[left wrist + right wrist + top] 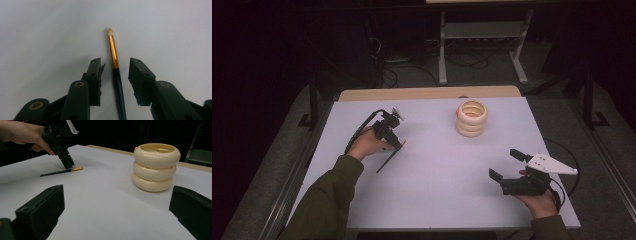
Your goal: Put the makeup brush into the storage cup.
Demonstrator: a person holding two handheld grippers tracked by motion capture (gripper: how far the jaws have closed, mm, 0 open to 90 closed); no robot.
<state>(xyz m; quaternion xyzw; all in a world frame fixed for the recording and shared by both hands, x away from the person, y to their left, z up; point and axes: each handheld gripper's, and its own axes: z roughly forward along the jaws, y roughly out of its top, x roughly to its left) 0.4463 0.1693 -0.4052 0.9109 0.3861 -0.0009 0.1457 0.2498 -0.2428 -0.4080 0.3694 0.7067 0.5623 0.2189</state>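
A: Where is the brush?

B: Flat on the white table, on its left side. It has a dark handle, a gold band and a pale tip.

A: And the left gripper?

B: Right over the brush, tilted down. Its 2 jaws stand apart, 1 on each side of the handle, not closed on it.

A: The right gripper?

B: Near the front right edge, jaws wide apart and holding nothing. It faces the cream holder, 3 stacked rings standing upright, well apart from the brush.
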